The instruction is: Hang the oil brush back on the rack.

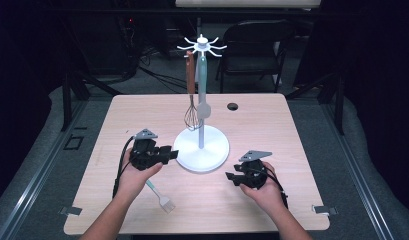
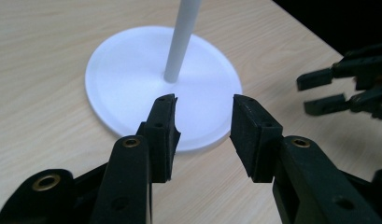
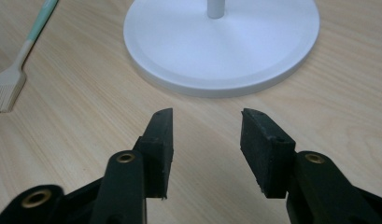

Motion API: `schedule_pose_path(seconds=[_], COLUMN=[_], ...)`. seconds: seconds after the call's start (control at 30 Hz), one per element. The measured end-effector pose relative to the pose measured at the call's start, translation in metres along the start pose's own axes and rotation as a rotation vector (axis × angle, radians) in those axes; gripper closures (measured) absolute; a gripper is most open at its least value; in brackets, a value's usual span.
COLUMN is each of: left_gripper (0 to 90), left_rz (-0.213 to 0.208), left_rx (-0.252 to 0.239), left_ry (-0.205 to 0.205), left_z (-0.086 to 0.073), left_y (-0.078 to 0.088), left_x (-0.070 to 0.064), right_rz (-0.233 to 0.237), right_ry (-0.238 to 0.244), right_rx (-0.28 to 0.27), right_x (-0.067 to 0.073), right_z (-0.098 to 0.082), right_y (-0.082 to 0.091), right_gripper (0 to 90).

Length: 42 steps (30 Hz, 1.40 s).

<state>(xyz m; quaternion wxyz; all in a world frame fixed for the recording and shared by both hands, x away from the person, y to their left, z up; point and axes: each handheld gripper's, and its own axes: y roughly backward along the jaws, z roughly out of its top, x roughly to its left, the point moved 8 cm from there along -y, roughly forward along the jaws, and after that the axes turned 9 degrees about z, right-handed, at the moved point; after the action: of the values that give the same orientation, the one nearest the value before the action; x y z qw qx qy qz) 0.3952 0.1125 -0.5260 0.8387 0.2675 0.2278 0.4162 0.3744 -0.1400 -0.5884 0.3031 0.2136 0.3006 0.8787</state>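
Observation:
A white utensil stand (image 1: 201, 148) with a round base (image 2: 132, 74) (image 3: 254, 42) and hooked top stands mid-table. From its hooks hang a whisk (image 1: 192, 112) with a brown handle and a pale teal utensil (image 1: 203, 85). A teal-handled basting brush (image 1: 161, 196) (image 3: 13, 70) lies flat near the front, by the person's left hand. My left gripper (image 1: 171, 154) (image 2: 202, 119) is open just left of the base, holding nothing. My right gripper (image 1: 231, 177) (image 3: 206, 135) is open in front of the base at the right, also holding nothing. The right gripper's jaws appear far right in the left gripper view.
The wooden table (image 1: 142, 115) has a dark cable hole (image 1: 233, 106) at the back. A black chair (image 1: 254, 45) stands behind the table. Metal brackets (image 1: 70, 210) sit at the front corners.

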Motion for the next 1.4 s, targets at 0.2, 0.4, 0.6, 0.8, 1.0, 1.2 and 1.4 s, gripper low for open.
schedule_pose_path(seconds=[0.2, 0.4, 0.6, 0.8, 1.0, 1.2, 1.4], left_gripper=[59.8, 57.8, 56.8, 56.6, 56.6, 56.4, 56.3], left_rz=[0.009, 0.030, 0.063, 0.071, 0.076, 0.074, 0.071], left_rx=[-0.001, 0.019, 0.023, 0.009, 0.003, 0.003, -0.003], left_ry=[0.057, 0.078, 0.072, 0.085, 0.079, 0.084, 0.086], left_z=[-0.024, -0.044, -0.056, -0.058, -0.058, -0.059, -0.058], left_y=[-0.003, -0.009, -0.010, -0.009, -0.011, -0.010, -0.010], left_x=[0.012, 0.020, 0.030, 0.034, 0.034, 0.035, 0.036], right_rz=[0.004, 0.035, 0.038, 0.021, -0.005, -0.024, -0.017], right_ry=[-0.015, -0.051, -0.026, 0.021, 0.067, 0.082, 0.082], right_rx=[0.007, 0.030, 0.016, -0.023, -0.116, -0.209, -0.306], right_x=[-0.002, -0.002, -0.004, -0.005, -0.004, -0.006, -0.002], right_z=[0.005, 0.013, 0.036, 0.074, 0.118, 0.160, 0.195], right_y=[0.005, 0.009, 0.016, 0.023, 0.032, 0.047, 0.066], right_gripper=[63.1, 75.7, 88.4, 90.0, 90.0, 90.0, 90.0])
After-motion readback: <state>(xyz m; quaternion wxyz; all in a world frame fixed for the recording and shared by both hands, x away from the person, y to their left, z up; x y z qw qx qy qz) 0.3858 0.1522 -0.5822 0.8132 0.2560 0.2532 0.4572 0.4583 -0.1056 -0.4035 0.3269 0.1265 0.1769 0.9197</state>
